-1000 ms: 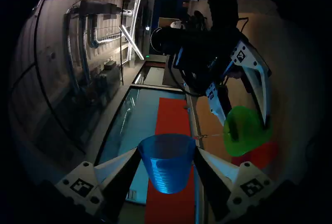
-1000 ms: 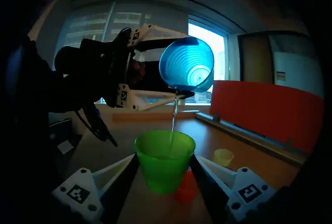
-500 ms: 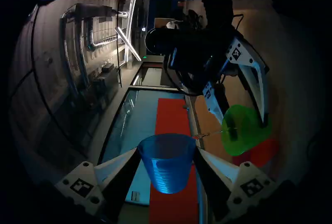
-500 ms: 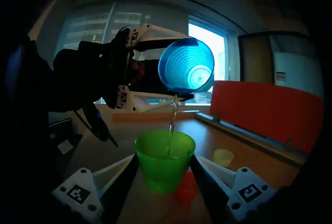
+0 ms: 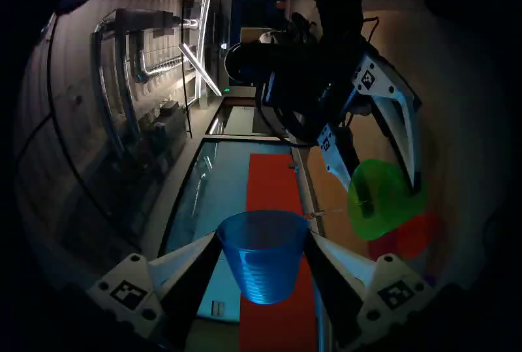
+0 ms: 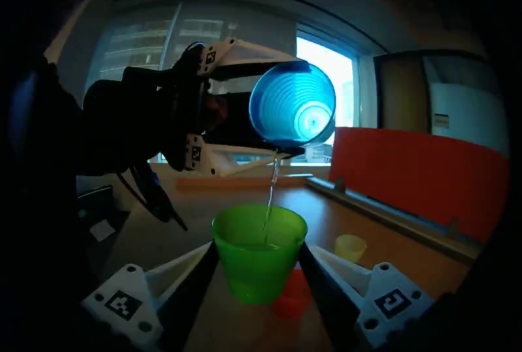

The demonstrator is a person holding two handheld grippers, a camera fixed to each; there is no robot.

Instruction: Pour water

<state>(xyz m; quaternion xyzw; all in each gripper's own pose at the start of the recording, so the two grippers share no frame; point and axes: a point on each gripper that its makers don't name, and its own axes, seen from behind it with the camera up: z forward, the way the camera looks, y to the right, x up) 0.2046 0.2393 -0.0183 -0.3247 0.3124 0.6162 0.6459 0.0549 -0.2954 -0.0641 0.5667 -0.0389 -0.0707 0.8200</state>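
In the right gripper view my right gripper (image 6: 258,267) is shut on a green cup (image 6: 259,257), held upright above the wooden table (image 6: 339,221). Above it the left gripper (image 6: 261,113) holds a blue cup (image 6: 292,104) tipped on its side, mouth toward me. A thin stream of water (image 6: 269,198) falls from the blue cup's rim into the green cup, which holds some water. In the left gripper view my left gripper (image 5: 262,260) is shut on the blue cup (image 5: 262,264); the right gripper (image 5: 375,146) with the green cup (image 5: 382,198) is at the right.
A small yellow cup (image 6: 350,246) and a red cup (image 6: 291,293) stand on the table near the green cup. A red partition (image 6: 424,172) runs along the table's right side. Windows (image 6: 326,97) lie behind. A person's dark sleeve (image 6: 98,136) holds the left gripper.
The blue cup has tipped slightly further and water keeps running into the green cup, whose level has risen a little. Both grippers stay almost in place.
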